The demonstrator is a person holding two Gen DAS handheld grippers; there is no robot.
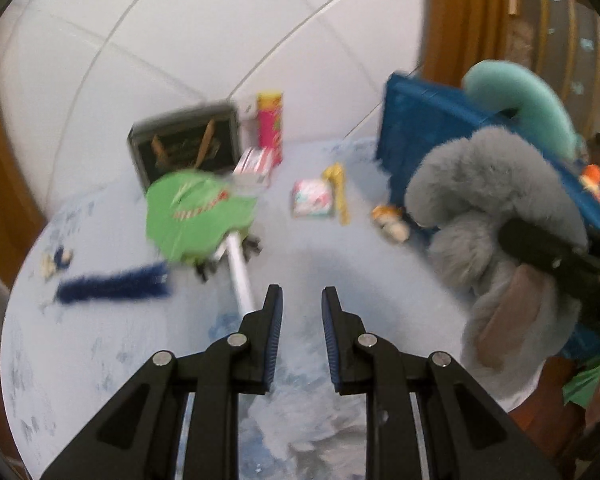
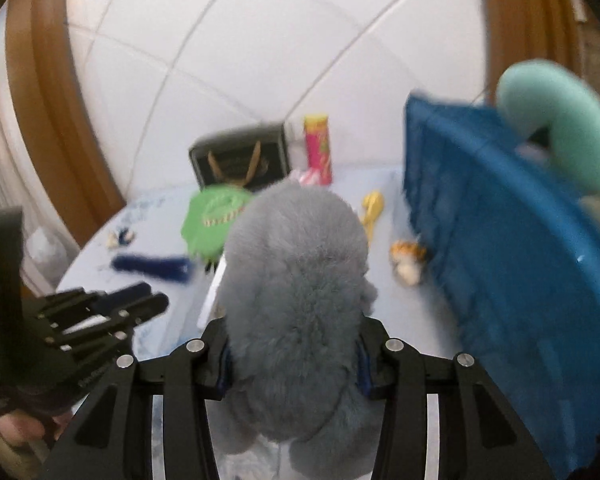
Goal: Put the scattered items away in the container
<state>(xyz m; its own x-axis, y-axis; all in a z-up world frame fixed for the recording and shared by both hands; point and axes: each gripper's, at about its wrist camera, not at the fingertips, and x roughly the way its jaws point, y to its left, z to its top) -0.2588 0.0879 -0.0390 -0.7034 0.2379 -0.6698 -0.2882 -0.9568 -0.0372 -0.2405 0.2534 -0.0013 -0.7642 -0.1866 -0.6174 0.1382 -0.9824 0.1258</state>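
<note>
My right gripper [image 2: 296,360] is shut on a grey plush toy [image 2: 296,280], lifted above the pale blue table [image 2: 412,312]. Its pads press into the fur on both sides. The blue crate [image 2: 480,208] stands just right of the toy, with a teal foam piece [image 2: 560,120] sticking out of it. In the left wrist view the plush toy [image 1: 492,184] hangs at the right, in front of the crate [image 1: 420,128]. My left gripper [image 1: 300,292] is raised over the table, its jaws drawn in to a narrow gap with nothing between them.
Scattered on the table [image 1: 100,360] are a green cloth item [image 1: 196,216] on a white rod [image 1: 240,276], a dark blue fuzzy strip [image 1: 112,286], a black box [image 1: 184,144], a pink can [image 1: 270,124], a small pink packet [image 1: 312,198], a yellow piece [image 1: 336,184] and an orange figure [image 1: 390,220].
</note>
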